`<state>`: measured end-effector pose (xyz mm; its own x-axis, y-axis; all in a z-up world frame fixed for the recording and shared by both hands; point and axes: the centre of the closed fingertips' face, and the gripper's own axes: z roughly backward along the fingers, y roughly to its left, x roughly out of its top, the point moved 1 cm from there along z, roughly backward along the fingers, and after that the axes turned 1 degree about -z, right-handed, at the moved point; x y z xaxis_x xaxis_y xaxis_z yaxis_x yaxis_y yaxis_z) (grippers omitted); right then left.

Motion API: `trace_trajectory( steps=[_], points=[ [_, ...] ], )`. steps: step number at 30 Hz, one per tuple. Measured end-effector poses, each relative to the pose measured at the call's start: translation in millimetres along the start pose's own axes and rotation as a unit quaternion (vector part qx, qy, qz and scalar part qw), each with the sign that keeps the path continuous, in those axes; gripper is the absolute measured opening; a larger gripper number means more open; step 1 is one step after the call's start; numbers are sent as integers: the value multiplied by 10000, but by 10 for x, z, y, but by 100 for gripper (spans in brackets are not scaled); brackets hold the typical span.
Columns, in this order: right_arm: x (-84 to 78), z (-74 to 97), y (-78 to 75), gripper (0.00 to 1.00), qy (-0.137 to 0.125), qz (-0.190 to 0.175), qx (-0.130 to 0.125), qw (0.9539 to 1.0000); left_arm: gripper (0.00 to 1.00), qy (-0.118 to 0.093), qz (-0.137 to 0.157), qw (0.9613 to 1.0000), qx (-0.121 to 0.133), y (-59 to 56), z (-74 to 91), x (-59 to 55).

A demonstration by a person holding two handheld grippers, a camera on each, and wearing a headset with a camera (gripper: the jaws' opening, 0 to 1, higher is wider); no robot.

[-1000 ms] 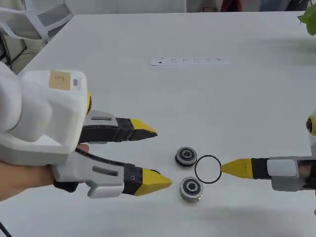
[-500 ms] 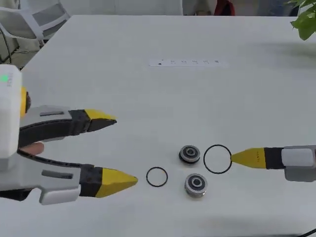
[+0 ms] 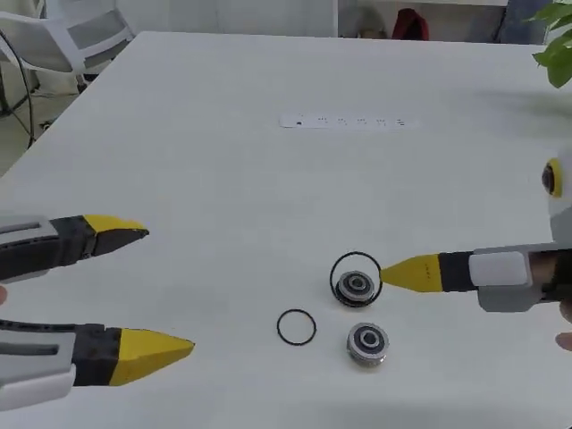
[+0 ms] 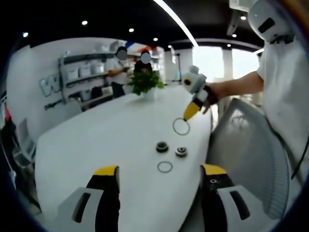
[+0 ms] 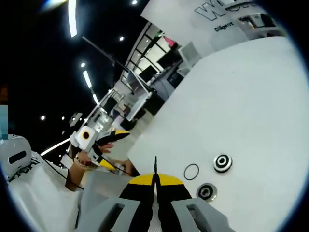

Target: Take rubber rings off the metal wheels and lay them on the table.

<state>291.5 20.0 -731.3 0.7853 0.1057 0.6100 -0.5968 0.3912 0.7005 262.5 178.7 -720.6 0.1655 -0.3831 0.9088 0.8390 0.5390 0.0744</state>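
Note:
Two metal wheels (image 3: pixel 357 286) (image 3: pixel 367 342) stand close together on the white table (image 3: pixel 268 179). One black rubber ring (image 3: pixel 296 326) lies flat just left of them. My right gripper (image 3: pixel 384 273) comes in from the right, shut on a second rubber ring (image 3: pixel 341 265) that hangs at its tip, in line with the farther wheel. The left gripper view shows that held ring (image 4: pixel 181 126) in the air, apart from the wheels (image 4: pixel 162 146) (image 4: pixel 181 152). My left gripper (image 3: pixel 170 288) is open at the left, holding nothing, a good way back from the lying ring (image 4: pixel 164 166).
A white socket strip (image 3: pixel 346 121) is set in the table farther back. A chair (image 3: pixel 63 36) stands off the far left corner and a plant (image 3: pixel 556 40) at the far right. Two people (image 4: pixel 120 67) stand by shelves in the background.
My left gripper has drawn back to the left, and a ring now lies on the table where its jaws were. My right gripper has moved its held ring leftward, in line with the farther wheel.

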Motion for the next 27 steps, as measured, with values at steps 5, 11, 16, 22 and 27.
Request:
trace_trajectory(
  steps=[5, 11, 16, 22, 27],
  points=[
    [-64, -213, -23, 0, 289, 133, -35, 9995, 69, -33, 124, 9999, 54, -14, 30, -56],
    [-187, -413, -133, 0, 645, 139, -154, 9977, 69, -57, 206, 9998, 57, -86, 44, -60],
    [-290, -580, -272, 0, 874, 58, -286, 9957, 68, -105, 281, 9995, 50, -127, 57, -65],
    [-380, -701, -381, 0, 1038, -1, -414, 9937, 68, -103, 327, 9993, 124, -109, 98, -92],
    [-454, -784, -499, 0, 1218, 32, -614, 9907, 67, -134, 356, 9990, 213, -58, 144, -132]
  ],
)
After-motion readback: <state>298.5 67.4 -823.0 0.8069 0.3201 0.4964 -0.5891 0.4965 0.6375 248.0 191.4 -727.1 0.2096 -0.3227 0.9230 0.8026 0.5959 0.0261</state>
